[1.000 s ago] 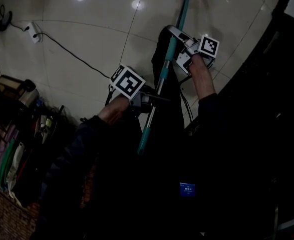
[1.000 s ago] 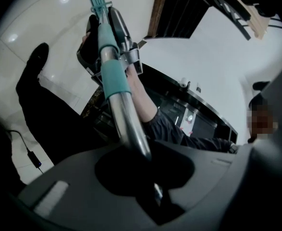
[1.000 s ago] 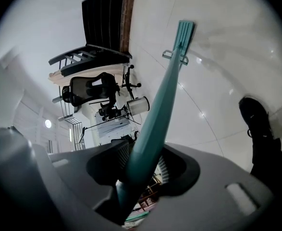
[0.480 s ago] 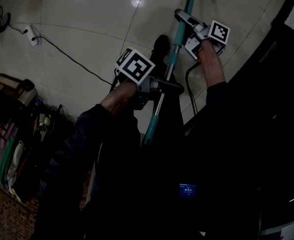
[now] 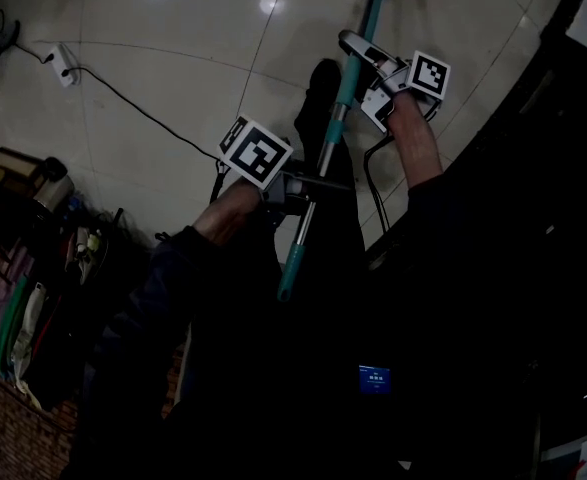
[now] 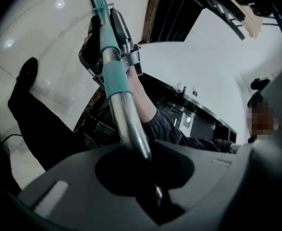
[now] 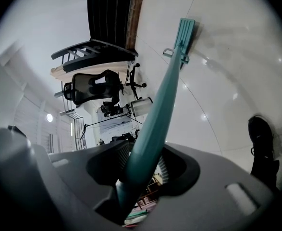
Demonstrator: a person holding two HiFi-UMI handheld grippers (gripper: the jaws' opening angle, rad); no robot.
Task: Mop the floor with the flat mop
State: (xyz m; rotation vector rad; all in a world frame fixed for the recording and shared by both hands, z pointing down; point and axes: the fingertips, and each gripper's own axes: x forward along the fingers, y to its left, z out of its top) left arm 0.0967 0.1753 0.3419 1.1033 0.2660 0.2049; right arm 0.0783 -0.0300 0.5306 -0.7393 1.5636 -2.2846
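Observation:
The flat mop's handle (image 5: 318, 163), teal with a silver middle section, runs from the top of the head view down toward my body. My left gripper (image 5: 315, 184) is shut on the silver tube low on the handle (image 6: 126, 119). Higher up, my right gripper (image 5: 357, 56) is shut on the teal part of the handle (image 7: 155, 114). In the right gripper view the handle reaches the teal mop head joint (image 7: 185, 32) on the pale tiled floor (image 7: 237, 57). The mop pad itself is out of sight. In the left gripper view the right gripper (image 6: 113, 35) shows further along the pole.
A black shoe (image 5: 318, 83) stands on the tiles beside the handle. A white power strip (image 5: 63, 63) and its black cable (image 5: 143, 110) lie at the left. Cluttered shelves (image 5: 28, 268) fill the lower left, and a dark counter (image 5: 533, 168) runs along the right. An office chair (image 7: 95, 88) stands far off.
Both grippers and the handle pushed forward and right, then came back a little toward me and to the left. Both holds on the handle are unchanged.

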